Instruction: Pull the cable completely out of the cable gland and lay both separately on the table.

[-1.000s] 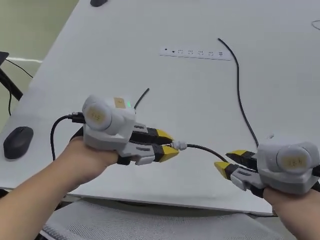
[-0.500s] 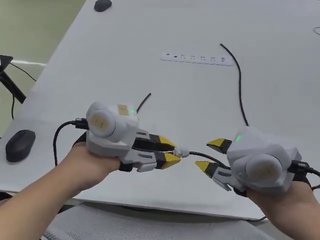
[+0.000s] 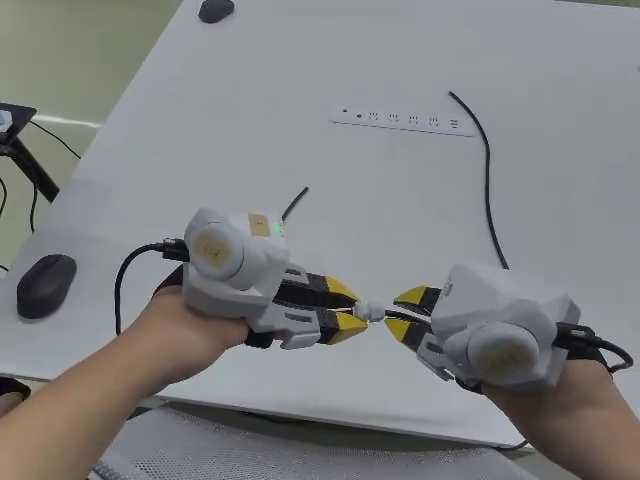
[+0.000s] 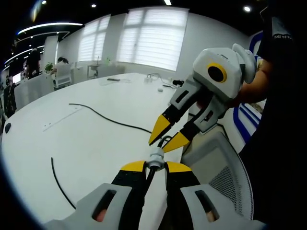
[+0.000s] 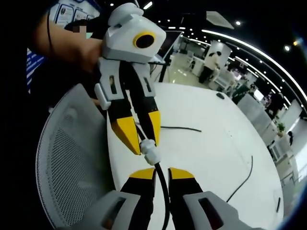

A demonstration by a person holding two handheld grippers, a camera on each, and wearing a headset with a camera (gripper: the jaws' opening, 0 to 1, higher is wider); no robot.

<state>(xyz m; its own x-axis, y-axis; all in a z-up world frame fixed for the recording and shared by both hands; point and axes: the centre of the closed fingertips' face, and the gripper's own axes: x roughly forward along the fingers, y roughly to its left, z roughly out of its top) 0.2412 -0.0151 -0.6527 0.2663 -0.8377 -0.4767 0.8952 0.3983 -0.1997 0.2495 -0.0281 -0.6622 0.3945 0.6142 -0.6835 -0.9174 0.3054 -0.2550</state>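
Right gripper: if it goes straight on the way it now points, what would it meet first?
Most likely the white cable gland, just ahead of the right gripper along the cable. The left gripper holds it at the tips of its tongs, which come next.

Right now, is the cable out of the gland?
No: in the right gripper view the black cable runs straight into the white gland, which is pinched in the left claw.

A power strip (image 3: 405,119), black cord (image 3: 488,190) and mouse (image 3: 46,284) lie on the white table (image 3: 250,130).
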